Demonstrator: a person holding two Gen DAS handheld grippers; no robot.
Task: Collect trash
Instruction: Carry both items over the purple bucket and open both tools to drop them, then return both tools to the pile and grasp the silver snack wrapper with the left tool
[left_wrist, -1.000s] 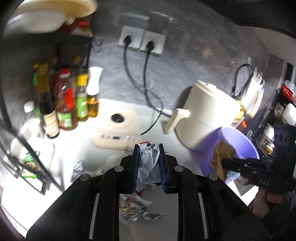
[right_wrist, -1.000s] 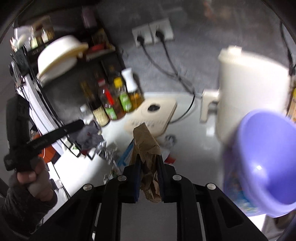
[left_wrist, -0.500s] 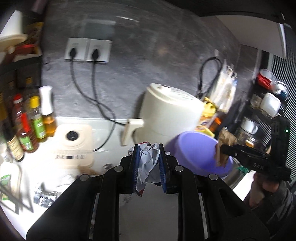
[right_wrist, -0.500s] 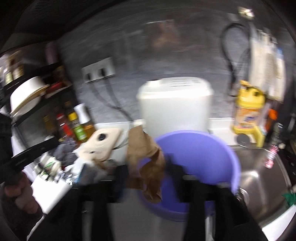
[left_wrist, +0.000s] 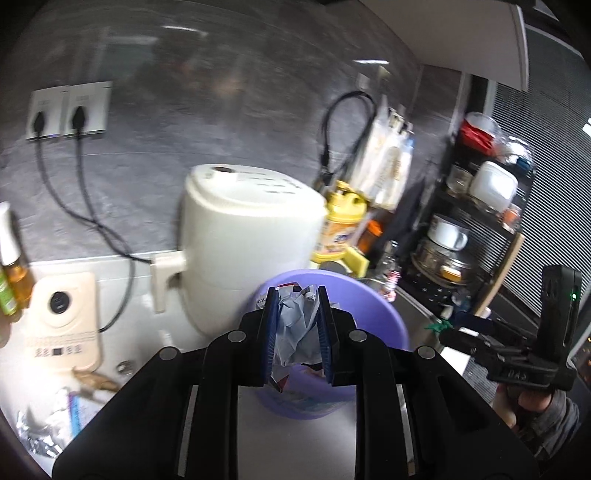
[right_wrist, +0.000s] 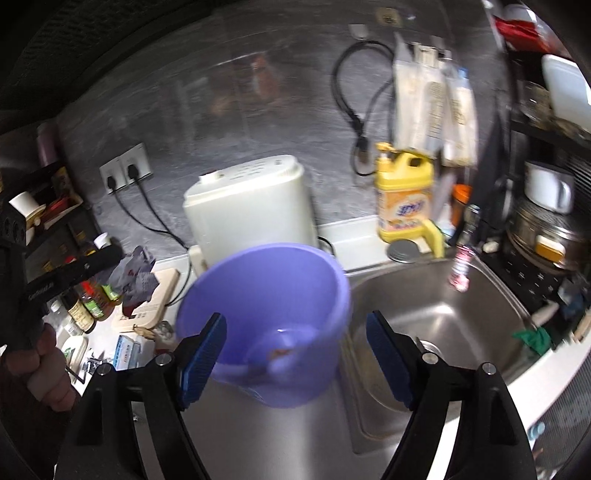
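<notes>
Left tool (left_wrist: 294, 325) clamped on crumpled paper (left_wrist: 295, 332), above purple bucket (right_wrist: 266, 295); right tool (right_wrist: 295, 354) opening, nothing between its jaws

Bucket (right_wrist: 266, 291) sits on worktop (right_wrist: 365, 232) edge, left of sink (right_wrist: 436, 314), in front of air fryer (right_wrist: 251, 210). Detergent bottle (right_wrist: 404, 195) behind sink; scattered wrappers (left_wrist: 55, 417) and bottles (right_wrist: 88, 299) left of bucket.

Trash over the purple bucket

A crumpled grey-white paper wad (left_wrist: 295, 328) sits pinched upright above the round purple bucket (right_wrist: 266, 280), which stands beside the sink; something small and brown lies inside.
</notes>
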